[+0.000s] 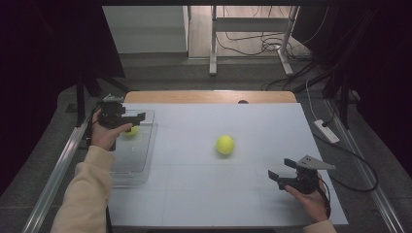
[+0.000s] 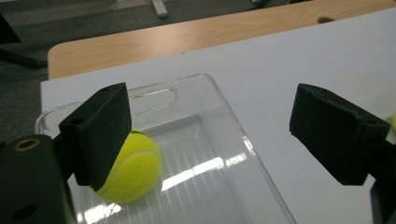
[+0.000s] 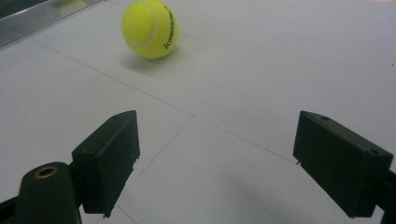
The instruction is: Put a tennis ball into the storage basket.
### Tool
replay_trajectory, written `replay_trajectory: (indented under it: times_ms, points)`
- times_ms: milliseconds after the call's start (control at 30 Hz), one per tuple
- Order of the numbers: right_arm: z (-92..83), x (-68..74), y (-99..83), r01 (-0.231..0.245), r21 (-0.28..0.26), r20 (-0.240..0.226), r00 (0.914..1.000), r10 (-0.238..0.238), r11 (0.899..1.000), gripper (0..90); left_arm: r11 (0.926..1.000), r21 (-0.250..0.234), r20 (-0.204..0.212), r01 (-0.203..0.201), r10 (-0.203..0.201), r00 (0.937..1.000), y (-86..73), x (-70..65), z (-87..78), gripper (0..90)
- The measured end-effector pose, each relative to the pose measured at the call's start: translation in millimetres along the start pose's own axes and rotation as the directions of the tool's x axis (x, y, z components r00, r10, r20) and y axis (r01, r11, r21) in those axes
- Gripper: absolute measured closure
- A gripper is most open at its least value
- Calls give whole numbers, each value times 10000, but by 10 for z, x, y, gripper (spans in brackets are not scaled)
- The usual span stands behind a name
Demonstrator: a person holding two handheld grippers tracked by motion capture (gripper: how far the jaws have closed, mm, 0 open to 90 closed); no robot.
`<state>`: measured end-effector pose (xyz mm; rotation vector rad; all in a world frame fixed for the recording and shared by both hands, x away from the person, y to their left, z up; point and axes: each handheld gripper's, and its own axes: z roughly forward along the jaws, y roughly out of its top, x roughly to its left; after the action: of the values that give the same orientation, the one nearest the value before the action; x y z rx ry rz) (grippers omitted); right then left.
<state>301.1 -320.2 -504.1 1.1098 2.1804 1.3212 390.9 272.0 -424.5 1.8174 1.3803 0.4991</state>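
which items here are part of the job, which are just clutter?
Part of the job:
- tennis ball in the tray
- clear plastic tray
- second tennis ball loose on the white mat
- left tongs, open above the tray
- right tongs, open, facing the loose ball

Lying about:
- power strip on the floor
- metal table legs behind

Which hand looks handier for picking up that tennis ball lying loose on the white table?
The right. Its gripper is open and aimed at the loose tennis ball, with bare table between. The left gripper hangs over the clear tray, which already holds a ball.
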Motion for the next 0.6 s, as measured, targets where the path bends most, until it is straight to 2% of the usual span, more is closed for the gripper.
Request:
replay_trajectory:
  times_ms: [467,600]
  points:
    - [-18,5,-14,25,9,-21,10000,-25,10000,147,9984,-364,510,-423,441,9977,-88,-229,-75,137]
    - [0,6,-13,63,44,-35,10000,-63,10000,147,9982,-475,668,-374,405,9969,-127,-258,-120,137]
